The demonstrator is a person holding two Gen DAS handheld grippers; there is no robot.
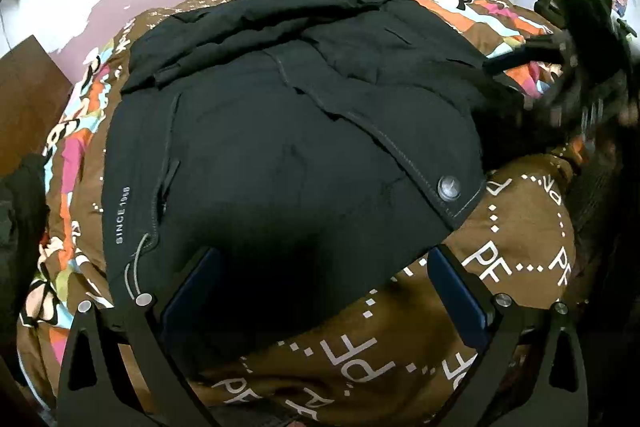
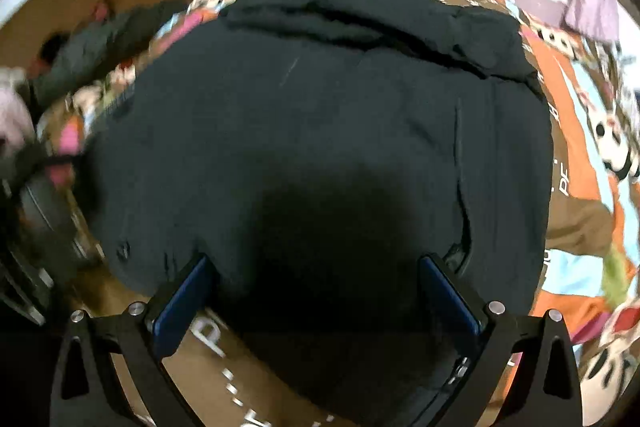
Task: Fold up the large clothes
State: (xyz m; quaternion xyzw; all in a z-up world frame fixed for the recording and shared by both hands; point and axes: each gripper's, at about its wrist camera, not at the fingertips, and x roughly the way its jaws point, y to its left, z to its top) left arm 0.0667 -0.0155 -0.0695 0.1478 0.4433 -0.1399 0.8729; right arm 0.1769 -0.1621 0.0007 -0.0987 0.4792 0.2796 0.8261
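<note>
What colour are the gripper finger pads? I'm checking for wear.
Dark blue pads, clearest in the left wrist view; the jacket under them is black.

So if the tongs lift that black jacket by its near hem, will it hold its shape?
Probably not. The black jacket already lies in soft folds on the bedspread, so it would likely sag and drape. Its thick layered panels and snap button suggest some weight. The matte fabric looks unlikely to slip.
</note>
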